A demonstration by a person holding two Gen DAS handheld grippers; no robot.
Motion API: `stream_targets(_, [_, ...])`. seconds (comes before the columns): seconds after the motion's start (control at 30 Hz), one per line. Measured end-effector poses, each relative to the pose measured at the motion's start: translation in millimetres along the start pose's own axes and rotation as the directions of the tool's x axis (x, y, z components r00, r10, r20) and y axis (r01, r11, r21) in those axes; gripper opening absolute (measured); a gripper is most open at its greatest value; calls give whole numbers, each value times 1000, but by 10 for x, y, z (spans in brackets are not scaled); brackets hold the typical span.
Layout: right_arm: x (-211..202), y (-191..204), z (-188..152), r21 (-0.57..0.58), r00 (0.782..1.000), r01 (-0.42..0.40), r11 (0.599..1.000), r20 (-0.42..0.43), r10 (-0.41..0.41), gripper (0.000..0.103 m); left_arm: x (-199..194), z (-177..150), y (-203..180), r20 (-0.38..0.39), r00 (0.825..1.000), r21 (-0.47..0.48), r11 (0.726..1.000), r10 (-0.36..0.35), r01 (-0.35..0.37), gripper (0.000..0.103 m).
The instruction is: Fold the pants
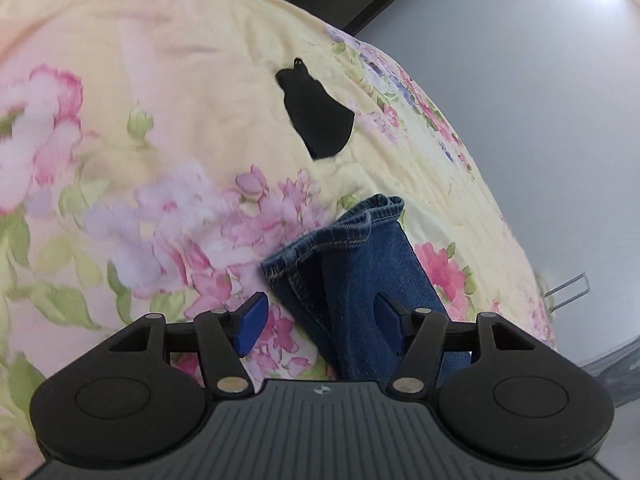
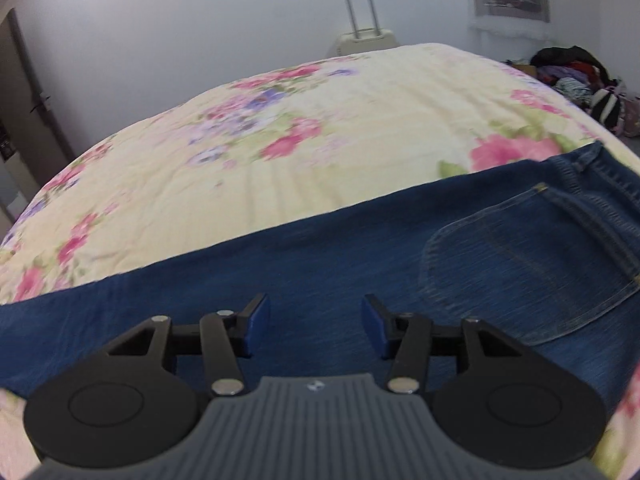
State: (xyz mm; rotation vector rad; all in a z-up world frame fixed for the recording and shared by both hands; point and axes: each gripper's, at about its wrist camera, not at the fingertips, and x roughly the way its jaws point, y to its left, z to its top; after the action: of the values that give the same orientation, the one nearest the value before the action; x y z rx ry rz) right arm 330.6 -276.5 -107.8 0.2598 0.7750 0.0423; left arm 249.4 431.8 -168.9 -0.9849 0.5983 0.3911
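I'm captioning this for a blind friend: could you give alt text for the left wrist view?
The open left gripper hovers over the leg ends of blue jeans lying on a floral bedspread. A small black cloth item lies farther up the bed.

Bare floral bedspread [image 2: 320, 168] stretches wide beyond the jeans [image 2: 320, 256], giving open passage. On the left side, a small black pouch [image 1: 316, 114] lies beyond the jeans' hems [image 1: 352, 220], apart from them.
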Motion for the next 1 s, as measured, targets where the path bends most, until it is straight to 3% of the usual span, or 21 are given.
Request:
stream_targets(0.13, [40, 664, -315, -72, 995, -95, 993, -22, 93, 46, 166, -127, 114, 52, 998, -35, 999, -23, 25, 73])
stream_targets(0.27, [80, 1207, -511, -127, 988, -157, 979, -21, 156, 42, 264, -142, 140, 92, 996, 0, 1000, -16, 16, 70])
stream_targets(0.37, [129, 1569, -609, -162, 984, -178, 971, -17, 178, 33, 309, -100, 135, 103, 995, 12, 1000, 3, -4, 61])
stream_targets(0.47, [171, 1806, -668, -183, 981, -196, 963, -21, 195, 29, 324, -68, 116, 110, 993, 26, 999, 31, -34, 44])
stream_targets(0.5, [194, 1848, -672, -197, 982, -190, 962, -21, 190, 28, 328, -63, 110, 112, 993, 29, 999, 30, -33, 35])
stream_targets(0.57, [241, 1917, -734, -221, 985, -174, 960, -34, 171, 25, 334, -49, 82, 110, 993, 27, 998, 45, -48, 29])
stream_targets(0.63, [377, 1887, -798, -216, 987, -153, 964, -90, 137, 22, 310, -20, 2, 112, 992, 37, 997, 61, -66, 16])
stream_targets(0.7, [565, 1822, -881, -224, 978, -144, 964, -179, 105, 21, 260, 1, -114, 123, 989, 62, 994, 80, -88, 15])
stream_targets(0.8, [670, 1792, -882, -232, 973, -153, 961, -208, 104, 21, 141, 20, -380, 161, 982, 127, 985, 100, -121, 13])
stream_targets(0.9, [605, 1773, -774, -198, 966, -161, 967, -232, 114, 21, -88, 15, -705, 199, 978, 193, 976, 61, -100, 12])
stream_targets(1.0, [355, 1561, -665, -95, 964, -192, 977, -208, 169, 22, -351, -97, -1214, 245, 969, 321, 943, 11, -92, 12])
